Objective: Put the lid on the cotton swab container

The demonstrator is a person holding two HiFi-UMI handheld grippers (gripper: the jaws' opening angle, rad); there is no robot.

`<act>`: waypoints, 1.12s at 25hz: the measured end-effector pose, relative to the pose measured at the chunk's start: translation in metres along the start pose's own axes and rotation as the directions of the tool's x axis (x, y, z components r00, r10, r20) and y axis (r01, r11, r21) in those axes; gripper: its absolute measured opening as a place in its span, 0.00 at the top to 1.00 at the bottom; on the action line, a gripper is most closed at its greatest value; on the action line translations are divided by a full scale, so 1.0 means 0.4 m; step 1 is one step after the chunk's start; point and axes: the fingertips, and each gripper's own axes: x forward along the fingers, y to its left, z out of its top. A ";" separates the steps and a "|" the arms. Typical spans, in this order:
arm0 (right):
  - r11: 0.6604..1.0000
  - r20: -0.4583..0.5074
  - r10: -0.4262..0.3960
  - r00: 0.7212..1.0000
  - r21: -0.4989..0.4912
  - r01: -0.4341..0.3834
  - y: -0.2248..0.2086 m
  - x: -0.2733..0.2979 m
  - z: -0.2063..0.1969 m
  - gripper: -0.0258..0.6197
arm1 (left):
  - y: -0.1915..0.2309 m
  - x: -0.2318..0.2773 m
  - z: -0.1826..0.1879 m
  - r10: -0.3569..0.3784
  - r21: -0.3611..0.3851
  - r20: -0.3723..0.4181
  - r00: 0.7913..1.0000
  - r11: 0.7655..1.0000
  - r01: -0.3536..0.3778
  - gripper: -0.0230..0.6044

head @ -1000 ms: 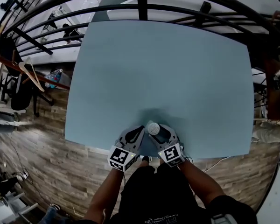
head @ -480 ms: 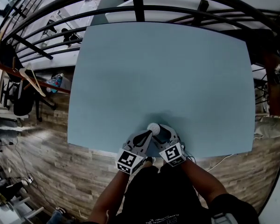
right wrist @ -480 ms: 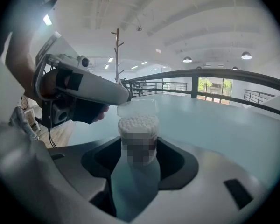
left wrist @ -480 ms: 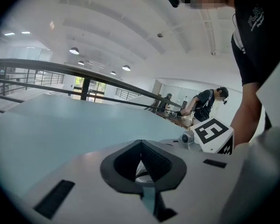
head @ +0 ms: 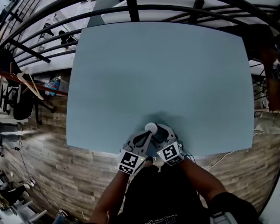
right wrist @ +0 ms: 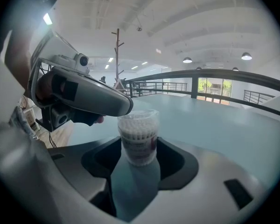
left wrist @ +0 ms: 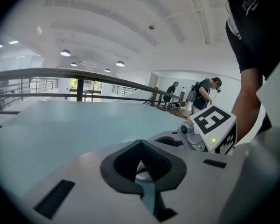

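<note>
Two grippers meet at the near edge of the pale blue desk [head: 158, 69]. The right gripper [right wrist: 138, 149] has its fingers [right wrist: 179, 160] clenched on the clear plastic cylinder of cotton swabs [right wrist: 138, 136]. The cylinder stands upright between them, and I cannot tell whether its base is on the desk or just above it. The left gripper [left wrist: 141, 143] has its fingers [left wrist: 114, 164] drawn together with the tips touching. In the right gripper view they lie across the top of the cylinder, touching it or just over it. What I take for the clear round lid [left wrist: 140, 170], a pale rimmed disc, shows through the opening behind those tips, below them, on the cylinder's mouth. Whether it is fully seated cannot be made out.

The step in hand looks like pressing the lid home. To do it well, the right fingers should hold firm without squeezing the thin wall out of round, since an oval mouth would likely refuse the lid. The left fingers should bear straight down over the middle of the lid. Pressing on one edge may make the far rim pop up. Hold the cylinder upright so that no swab catches under the rim.
</note>
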 end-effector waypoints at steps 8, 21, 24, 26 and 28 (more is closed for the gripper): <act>1.000 -0.001 0.002 1.000 0.000 -0.002 -0.001 0.001 -0.003 0.58 | -0.005 0.009 -0.016 0.029 0.025 -0.049 0.998 0.999 -0.028 0.95; 1.000 -0.005 -0.003 1.000 0.002 0.003 -0.005 -0.004 -0.001 0.58 | -0.013 0.013 -0.017 0.047 0.078 -0.052 0.998 0.996 -0.043 0.95; 1.000 -0.004 -0.004 1.000 0.000 0.004 -0.002 0.004 0.002 0.58 | -0.006 0.010 -0.018 0.059 0.083 -0.056 0.997 0.995 -0.054 0.95; 1.000 -0.006 -0.004 1.000 0.000 0.004 -0.001 0.005 0.002 0.58 | -0.006 0.011 -0.019 0.062 0.081 -0.071 0.996 0.995 -0.056 0.95; 1.000 -0.010 -0.003 1.000 0.002 0.003 -0.003 0.002 -0.004 0.58 | -0.008 0.014 -0.020 0.059 0.071 -0.084 0.995 0.996 -0.053 0.95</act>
